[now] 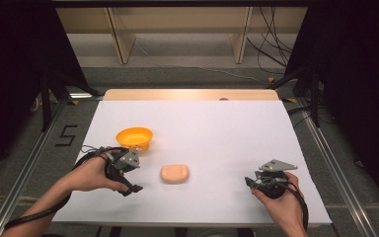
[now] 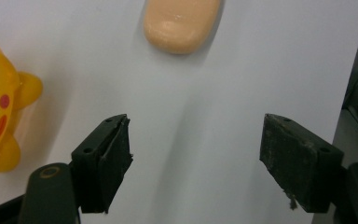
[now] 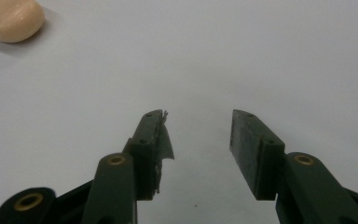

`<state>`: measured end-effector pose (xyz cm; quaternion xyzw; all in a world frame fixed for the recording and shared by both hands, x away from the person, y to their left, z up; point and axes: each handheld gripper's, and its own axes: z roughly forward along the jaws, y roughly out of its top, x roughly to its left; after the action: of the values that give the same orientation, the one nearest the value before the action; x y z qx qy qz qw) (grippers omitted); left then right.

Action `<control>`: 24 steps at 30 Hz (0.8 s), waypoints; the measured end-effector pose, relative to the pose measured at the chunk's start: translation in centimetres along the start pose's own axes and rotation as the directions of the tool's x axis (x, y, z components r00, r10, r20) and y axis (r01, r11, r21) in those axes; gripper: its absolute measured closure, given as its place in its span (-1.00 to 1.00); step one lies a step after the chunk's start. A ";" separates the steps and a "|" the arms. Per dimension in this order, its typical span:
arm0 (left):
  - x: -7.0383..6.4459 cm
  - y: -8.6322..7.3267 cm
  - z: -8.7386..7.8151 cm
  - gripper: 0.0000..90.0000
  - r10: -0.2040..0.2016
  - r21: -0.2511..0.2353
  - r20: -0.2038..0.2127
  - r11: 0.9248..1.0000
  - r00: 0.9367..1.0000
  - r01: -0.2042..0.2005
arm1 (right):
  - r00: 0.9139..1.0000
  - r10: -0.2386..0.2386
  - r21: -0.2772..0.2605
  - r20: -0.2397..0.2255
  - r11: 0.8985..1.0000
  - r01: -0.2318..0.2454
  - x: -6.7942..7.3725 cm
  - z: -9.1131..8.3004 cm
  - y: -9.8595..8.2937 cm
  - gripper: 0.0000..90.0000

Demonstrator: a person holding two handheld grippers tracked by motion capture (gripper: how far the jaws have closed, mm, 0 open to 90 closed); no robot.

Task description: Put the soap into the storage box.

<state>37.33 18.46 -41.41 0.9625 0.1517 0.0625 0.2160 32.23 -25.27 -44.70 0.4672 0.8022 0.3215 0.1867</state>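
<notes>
Left gripper [image 1: 134, 174]: I see it at lower left of the high view, jaws spread wide with nothing between them, pointing toward the soap.
Right gripper [image 1: 250, 183]: lower right of the high view, jaws parted, empty, well apart from the soap.
Soap [image 1: 174, 173]: peach bar lying flat on the white table [image 1: 217, 128], centre-low in the high view, between my two grippers and nearer the left one; top centre of the left gripper view, upper left corner of the right gripper view.
Bowl [image 1: 134, 137]: orange, left of centre, just above the left gripper.
</notes>
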 end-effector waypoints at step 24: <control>1.3 3.9 1.9 -0.55 0.021 0.064 0.009 0.998 1.000 -0.022 | 1.000 0.011 -0.010 0.005 1.000 -0.011 0.1 0.0 0.0 0.19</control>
<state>39.95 14.71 -41.36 0.9708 0.1424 0.0560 0.1850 32.21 -25.19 -44.74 0.4715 0.7976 0.3251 0.1894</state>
